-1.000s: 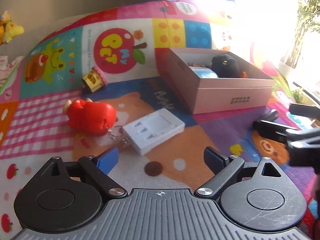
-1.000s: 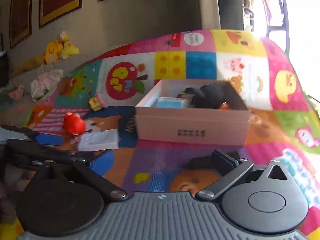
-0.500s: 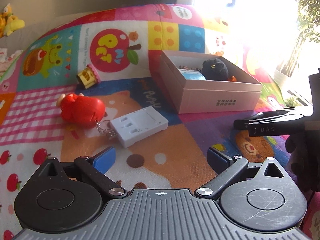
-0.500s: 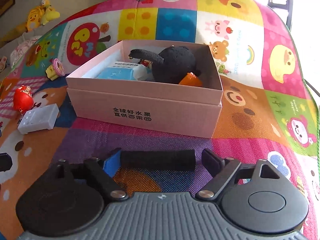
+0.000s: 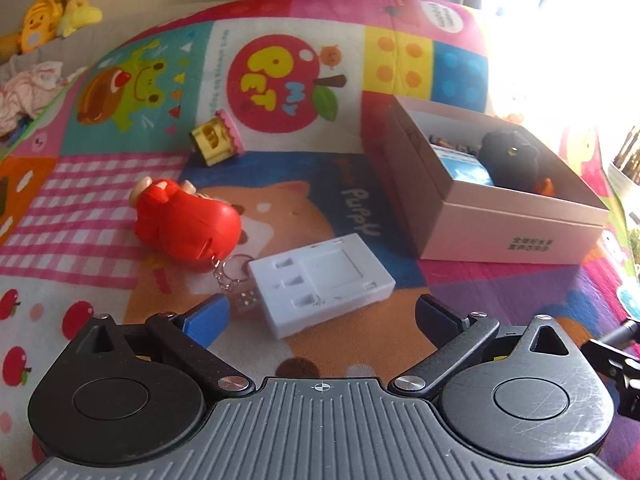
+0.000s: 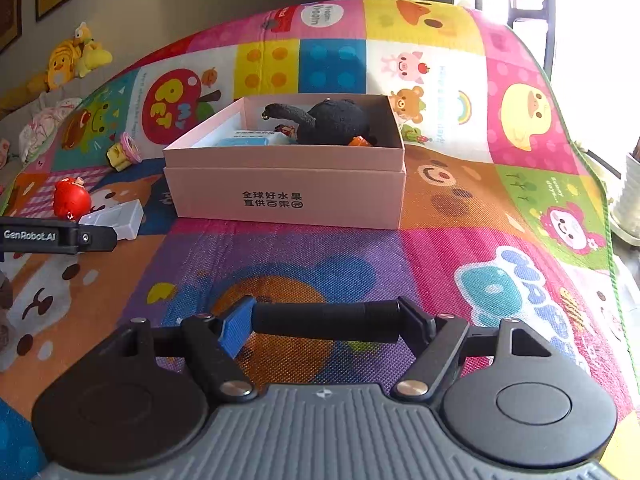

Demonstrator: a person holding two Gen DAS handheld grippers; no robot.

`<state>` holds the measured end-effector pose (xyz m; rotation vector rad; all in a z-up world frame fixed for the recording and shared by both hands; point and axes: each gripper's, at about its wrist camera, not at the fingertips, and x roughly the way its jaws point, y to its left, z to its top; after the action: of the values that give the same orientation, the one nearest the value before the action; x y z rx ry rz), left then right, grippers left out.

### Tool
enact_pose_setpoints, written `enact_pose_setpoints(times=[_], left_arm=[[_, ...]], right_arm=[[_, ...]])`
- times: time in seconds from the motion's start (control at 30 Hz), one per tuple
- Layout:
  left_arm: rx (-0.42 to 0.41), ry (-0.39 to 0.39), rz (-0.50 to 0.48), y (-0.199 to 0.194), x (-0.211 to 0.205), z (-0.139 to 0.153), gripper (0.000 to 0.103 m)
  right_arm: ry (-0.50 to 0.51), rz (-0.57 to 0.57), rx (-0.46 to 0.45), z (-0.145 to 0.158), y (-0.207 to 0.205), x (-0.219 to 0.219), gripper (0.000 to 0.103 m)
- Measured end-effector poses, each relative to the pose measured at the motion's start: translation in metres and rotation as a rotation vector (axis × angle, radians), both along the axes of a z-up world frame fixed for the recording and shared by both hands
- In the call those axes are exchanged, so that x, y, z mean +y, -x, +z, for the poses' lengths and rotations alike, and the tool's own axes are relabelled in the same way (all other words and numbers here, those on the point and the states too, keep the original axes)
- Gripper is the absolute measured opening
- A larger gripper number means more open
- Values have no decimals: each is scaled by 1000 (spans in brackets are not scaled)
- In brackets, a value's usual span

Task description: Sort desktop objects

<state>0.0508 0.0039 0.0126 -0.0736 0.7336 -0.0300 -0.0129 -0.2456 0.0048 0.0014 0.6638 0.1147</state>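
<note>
My right gripper (image 6: 324, 320) is closing on a black cylinder (image 6: 320, 320) that lies crosswise between its pads, touching both, low over the play mat. Ahead of it stands the open pink box (image 6: 280, 196) holding a black plush (image 6: 332, 120) and a blue packet (image 6: 244, 142). My left gripper (image 5: 320, 316) is opening, wide apart and empty. A white plastic case (image 5: 320, 284) lies just beyond its fingertips, its near corner reaching between them. Next to the case lies a red keychain toy (image 5: 184, 224), with a yellow-and-pink toy (image 5: 216, 140) farther back.
The colourful play mat (image 6: 480, 220) covers the whole surface. The left gripper's finger (image 6: 60, 236) pokes in at the left of the right wrist view. Yellow plush toys (image 6: 76, 60) and cloth lie by the far wall. A white pot (image 6: 632, 200) stands off the mat's right edge.
The right gripper moved over the black cylinder and its jaws closed onto its ends. The left gripper came nearer the white case, and its jaws widened.
</note>
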Motion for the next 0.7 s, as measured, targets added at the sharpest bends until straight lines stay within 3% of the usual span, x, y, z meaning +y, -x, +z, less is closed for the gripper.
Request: enact_pose_setpoints(times=[0.23,0.37,0.6,0.7], left_arm=[[13,-21,-22,-29,-8,-8,102],[0,-73,-87,-32,-19,-10,101],[-43,-157,-231,-2,-31,-9,98],[-34,-157,-336,20,-33,-7,98]], right_arm=[[-15,0,32,-3,-6,-2,77],[-19,-4,37,-4,-7,-2,86],[-34,-26,48,-4,-10,-5,98],[-35,-27,54,-4,-10,-6,101]])
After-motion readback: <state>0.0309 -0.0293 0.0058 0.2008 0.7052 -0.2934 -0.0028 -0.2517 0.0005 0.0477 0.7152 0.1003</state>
